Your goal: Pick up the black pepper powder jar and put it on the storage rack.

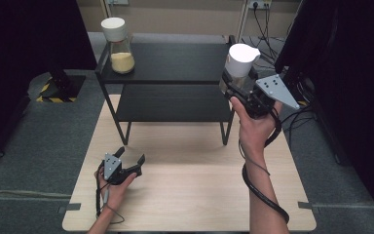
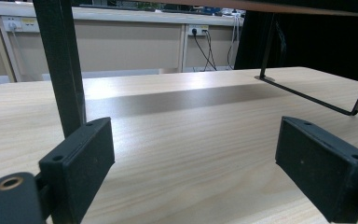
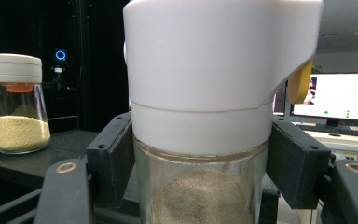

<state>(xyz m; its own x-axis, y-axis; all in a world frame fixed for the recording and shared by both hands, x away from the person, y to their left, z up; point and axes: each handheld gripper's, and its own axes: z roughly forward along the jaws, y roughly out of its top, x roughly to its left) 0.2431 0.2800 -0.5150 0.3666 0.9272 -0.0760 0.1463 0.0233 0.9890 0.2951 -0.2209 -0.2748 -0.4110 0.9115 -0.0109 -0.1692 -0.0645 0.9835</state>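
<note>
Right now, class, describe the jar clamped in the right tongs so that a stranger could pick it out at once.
Find the black two-tier rack at the table's far side. By its right end, the right tongs hold a glass jar in the air. Unlike the jar of yellow grains standing on the rack's top left, this one holds grey-brown powder, and its white lid has a spout.

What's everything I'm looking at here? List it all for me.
Held jar: one, clear glass with white cap, brownish powder inside, clamped in the right tongs beside the rack's right end.
Second jar: one, clear with white cap, yellow grains, on the rack's top shelf, left end.
Rack: one, black, two shelves, at the table's far side.
Table: one, light wood.
Monitor: one, lit, background.
Left tongs: black, open, low over the table.
Right tongs: black, shut on the held jar.
</note>
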